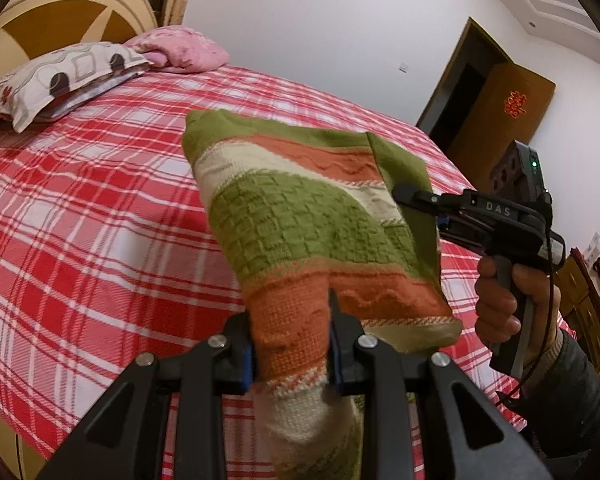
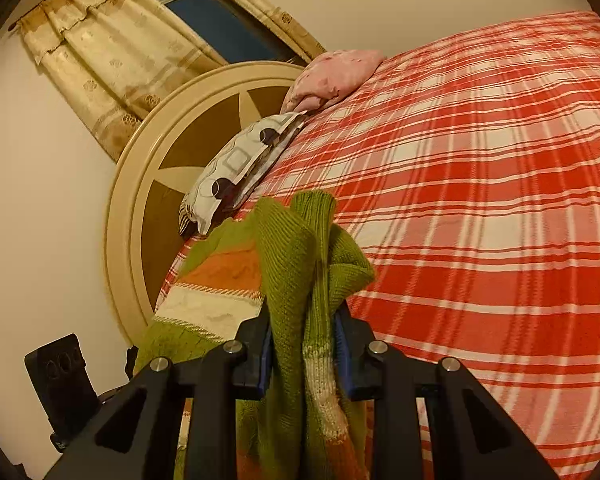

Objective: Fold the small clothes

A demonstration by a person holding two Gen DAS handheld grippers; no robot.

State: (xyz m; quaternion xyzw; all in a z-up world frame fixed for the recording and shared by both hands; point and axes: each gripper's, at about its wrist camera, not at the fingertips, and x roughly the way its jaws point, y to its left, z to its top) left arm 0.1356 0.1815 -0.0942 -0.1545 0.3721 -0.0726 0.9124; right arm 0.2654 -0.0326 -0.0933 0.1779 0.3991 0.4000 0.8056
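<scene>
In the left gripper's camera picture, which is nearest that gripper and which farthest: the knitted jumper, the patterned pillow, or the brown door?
1. Knitted jumper, clamped in the left gripper.
2. Patterned pillow, upper left on the bed.
3. Brown door, across the room, upper right.

The left wrist camera looks down along its fingers (image 1: 236, 356), close over a knitted garment (image 1: 300, 216), across the checked bed (image 1: 80, 220) toward a door (image 1: 496, 120). The right wrist camera, equally close to the garment, faces the headboard (image 2: 148, 184) and curtain (image 2: 112, 60). Both views share the bed, pillows (image 1: 60, 76) and garment.
</scene>
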